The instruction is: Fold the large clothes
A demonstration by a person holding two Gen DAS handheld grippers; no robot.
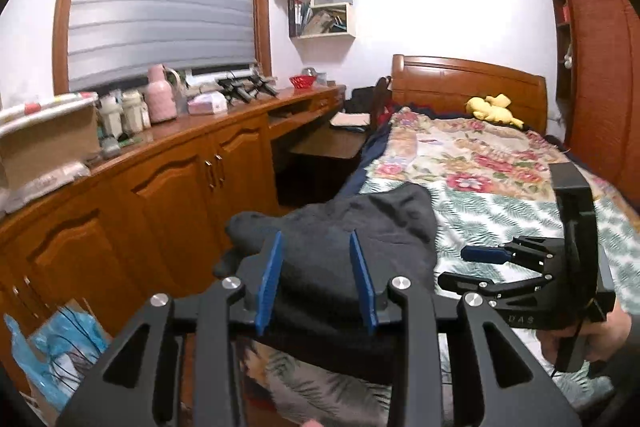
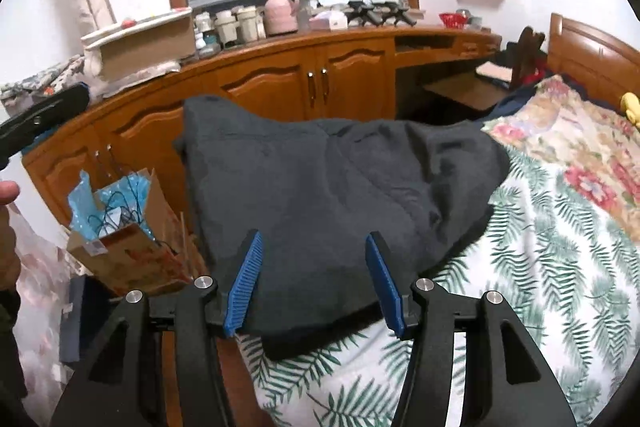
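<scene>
A dark grey garment (image 1: 352, 247) lies bunched on the near left edge of the bed (image 1: 500, 195), partly hanging over the side; it fills the middle of the right wrist view (image 2: 332, 187). My left gripper (image 1: 316, 247) is open, its blue pads (image 1: 272, 275) just above the garment, holding nothing. My right gripper (image 2: 314, 247) is open above the garment's near hem. It also shows in the left wrist view (image 1: 472, 267), at the right above the bedspread, pointing left toward the garment.
A wooden cabinet run (image 1: 168, 179) with bottles and boxes lines the left wall. A cardboard box with blue plastic (image 2: 120, 227) stands on the floor beside the bed. A yellow plush toy (image 1: 494, 109) lies by the headboard. A wardrobe (image 1: 600, 67) stands at right.
</scene>
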